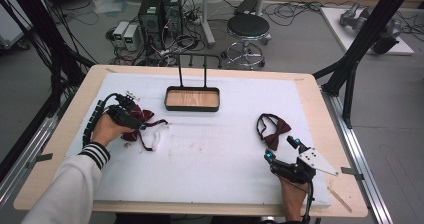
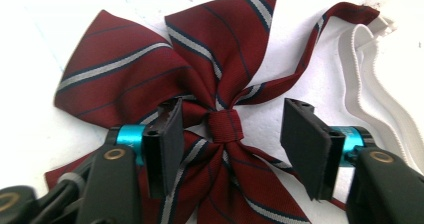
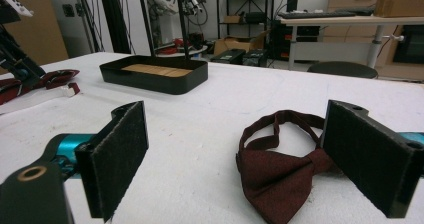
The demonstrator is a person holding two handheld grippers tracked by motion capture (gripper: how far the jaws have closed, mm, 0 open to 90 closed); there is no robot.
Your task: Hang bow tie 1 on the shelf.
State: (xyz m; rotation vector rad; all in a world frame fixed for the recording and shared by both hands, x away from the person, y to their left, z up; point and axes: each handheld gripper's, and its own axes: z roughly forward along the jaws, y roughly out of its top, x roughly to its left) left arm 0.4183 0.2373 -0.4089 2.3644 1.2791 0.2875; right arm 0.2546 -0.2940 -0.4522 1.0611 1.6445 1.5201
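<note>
Two bow ties on a white-padded lab table

Left gripper (image 2: 227, 134) straddles the striped bow tie (image 2: 200, 84), jaws wide, gripping nothing; right gripper (image 3: 235, 154) gapes empty near the plain bow tie (image 3: 280, 171). Cables litter the floor (image 1: 300, 39).

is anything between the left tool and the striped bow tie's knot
Nothing visible. The left tool is open right over the striped bow tie, its jaws on either side of the centre knot, with only the tie's own fabric beneath them.

Maroon striped bow tie (image 2: 200, 84), blk jaws

Black grippers (image 1: 284, 150), teal joints; seemingly white striped-cuff sleeve (image 1: 75, 179)
</note>
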